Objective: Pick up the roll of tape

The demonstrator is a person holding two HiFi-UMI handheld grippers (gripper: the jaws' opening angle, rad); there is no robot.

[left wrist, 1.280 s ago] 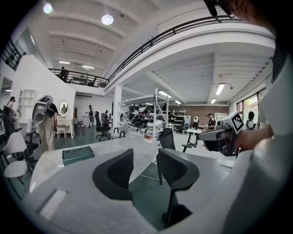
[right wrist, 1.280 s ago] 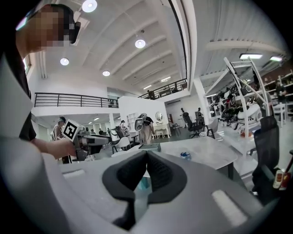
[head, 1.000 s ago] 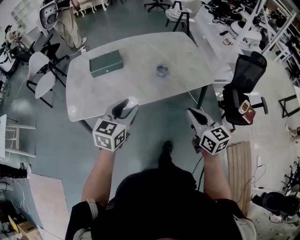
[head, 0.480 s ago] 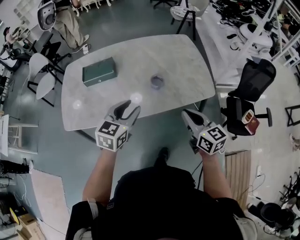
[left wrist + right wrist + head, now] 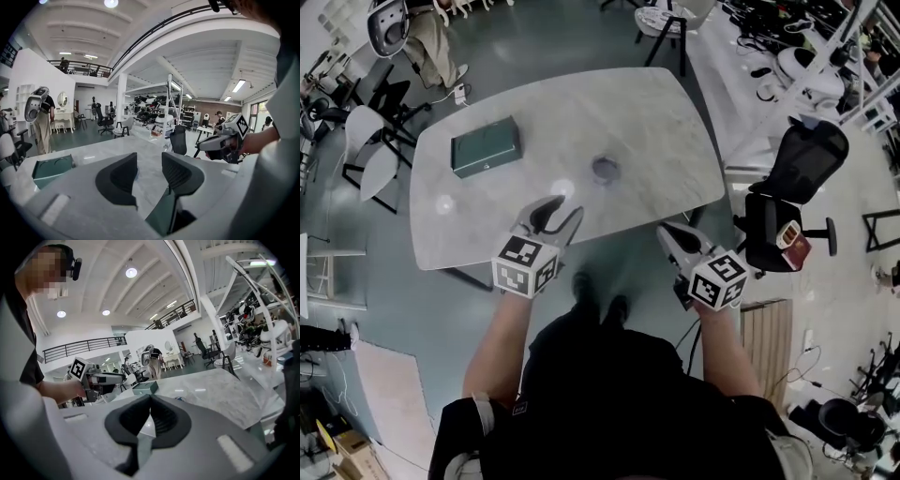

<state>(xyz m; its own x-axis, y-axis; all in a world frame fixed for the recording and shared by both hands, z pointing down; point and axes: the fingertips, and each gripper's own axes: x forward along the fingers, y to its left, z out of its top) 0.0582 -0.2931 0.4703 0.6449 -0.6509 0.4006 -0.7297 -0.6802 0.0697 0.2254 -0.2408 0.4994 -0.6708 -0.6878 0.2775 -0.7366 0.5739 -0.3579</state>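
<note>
The roll of tape [image 5: 605, 169] is a small greyish ring lying flat near the middle of the pale marble table [image 5: 675, 131]. My left gripper [image 5: 553, 216] reaches over the table's near edge, short of the roll and to its left. Its jaws stand apart with nothing between them [image 5: 149, 159]. My right gripper [image 5: 670, 234] hangs just off the near edge, right of the roll, its jaws closed tip to tip and empty [image 5: 150, 401]. A small bluish spot [image 5: 182, 398] past those jaws may be the roll.
A flat green box [image 5: 486, 146] lies on the table's left part, also seen as the green box [image 5: 51, 168] and green box [image 5: 145, 387]. A black office chair [image 5: 797, 169] stands right of the table. White chairs [image 5: 370, 150] and a person [image 5: 427, 42] are at the left.
Both grippers have come forward to the table's near edge, the left one now over it. The table, roll and box sit nearer and further left in the head view.
</note>
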